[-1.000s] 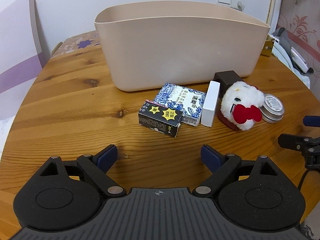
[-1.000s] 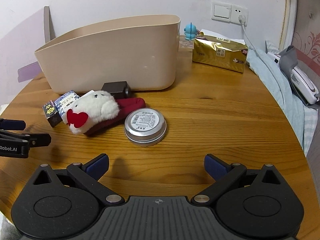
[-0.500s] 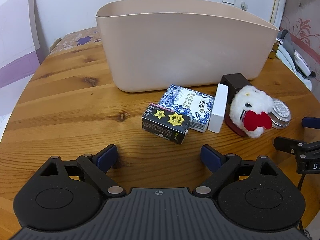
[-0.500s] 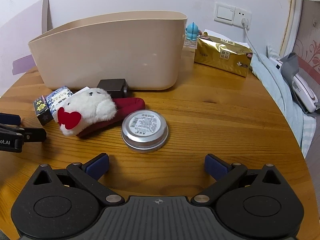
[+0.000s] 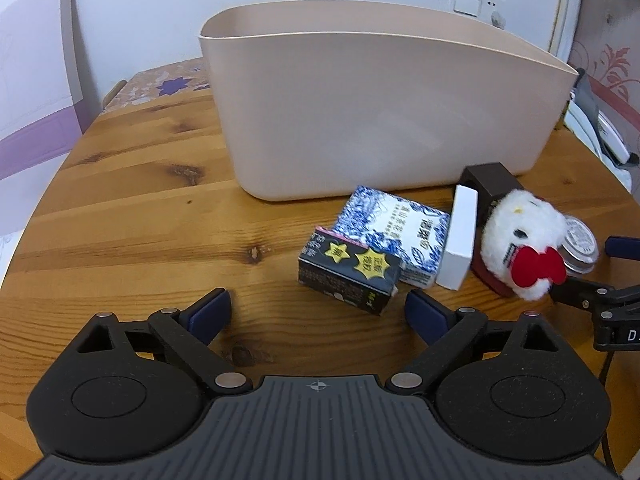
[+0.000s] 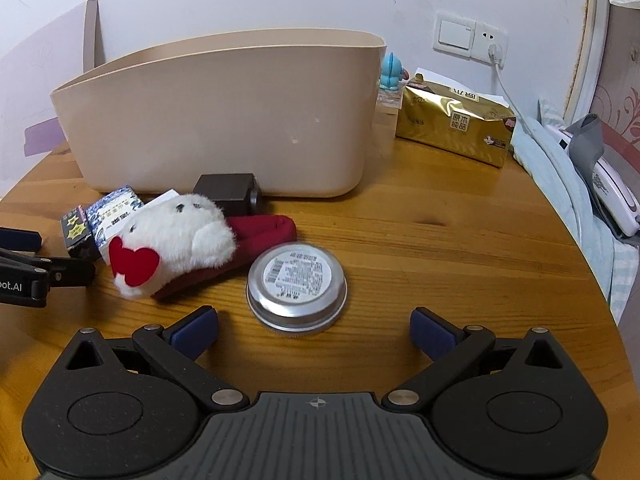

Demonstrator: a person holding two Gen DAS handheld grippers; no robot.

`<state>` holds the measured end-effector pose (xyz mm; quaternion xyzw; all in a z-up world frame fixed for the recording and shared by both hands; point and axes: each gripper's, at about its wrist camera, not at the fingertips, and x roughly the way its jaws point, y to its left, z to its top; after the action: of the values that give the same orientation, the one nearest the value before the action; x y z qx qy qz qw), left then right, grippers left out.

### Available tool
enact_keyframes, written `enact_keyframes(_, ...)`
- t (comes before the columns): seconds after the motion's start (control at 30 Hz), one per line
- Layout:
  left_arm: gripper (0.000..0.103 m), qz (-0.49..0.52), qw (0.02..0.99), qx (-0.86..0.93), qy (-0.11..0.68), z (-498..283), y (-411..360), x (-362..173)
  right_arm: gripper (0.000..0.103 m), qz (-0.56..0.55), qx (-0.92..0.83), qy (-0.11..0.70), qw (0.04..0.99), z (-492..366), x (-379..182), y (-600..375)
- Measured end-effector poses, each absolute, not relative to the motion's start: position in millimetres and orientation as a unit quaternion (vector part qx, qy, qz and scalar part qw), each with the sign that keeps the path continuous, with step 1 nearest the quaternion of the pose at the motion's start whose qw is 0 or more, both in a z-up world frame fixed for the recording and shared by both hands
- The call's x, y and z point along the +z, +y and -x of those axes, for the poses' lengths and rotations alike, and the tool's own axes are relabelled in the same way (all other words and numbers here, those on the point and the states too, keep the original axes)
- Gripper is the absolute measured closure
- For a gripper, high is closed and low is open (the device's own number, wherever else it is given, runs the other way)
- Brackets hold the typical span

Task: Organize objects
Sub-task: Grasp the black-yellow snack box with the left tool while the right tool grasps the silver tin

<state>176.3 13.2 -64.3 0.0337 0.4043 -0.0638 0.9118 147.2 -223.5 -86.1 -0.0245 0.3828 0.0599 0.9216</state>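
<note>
Reaching is your step now: both claws spread, empty. Your left claw [image 5: 318, 312] faces the black starred box [image 5: 349, 276]; your right claw [image 6: 314, 328] faces the round tin [image 6: 297, 282]. Nothing is lifted toward the beige bin [image 5: 376, 116]. Straddle, pinch, lift clear over its rim. The wooden surface [image 6: 440, 240] lies open rightward.

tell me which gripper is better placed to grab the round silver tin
Right. The right gripper is open with the round silver tin directly ahead between its fingers. The open left gripper faces the black starred box instead.
</note>
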Motion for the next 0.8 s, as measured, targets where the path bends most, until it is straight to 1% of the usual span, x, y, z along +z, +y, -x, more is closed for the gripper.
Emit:
enact_keyframes(0.53, 0.008, -0.037, 0.921, -0.07, 0.381, -191.6, 15.8, -68.8, 0.001, 0.017, 0.052, 0.373, 0.926, -158.0, -87.0, -221.1)
enact_keyframes(0.67, 0.014, -0.031, 0.923, -0.062, 0.378, -190.6, 17.7, -67.8, 0.005, 0.018, 0.054, 0.37, 0.927, -157.8, -86.3, -221.6)
enact_keyframes(0.8, 0.019, -0.031, 0.924, -0.064, 0.375, -189.2, 19.0, -66.6, 0.016, 0.022, 0.061, 0.367, 0.928, -156.8, -83.8, -220.0)
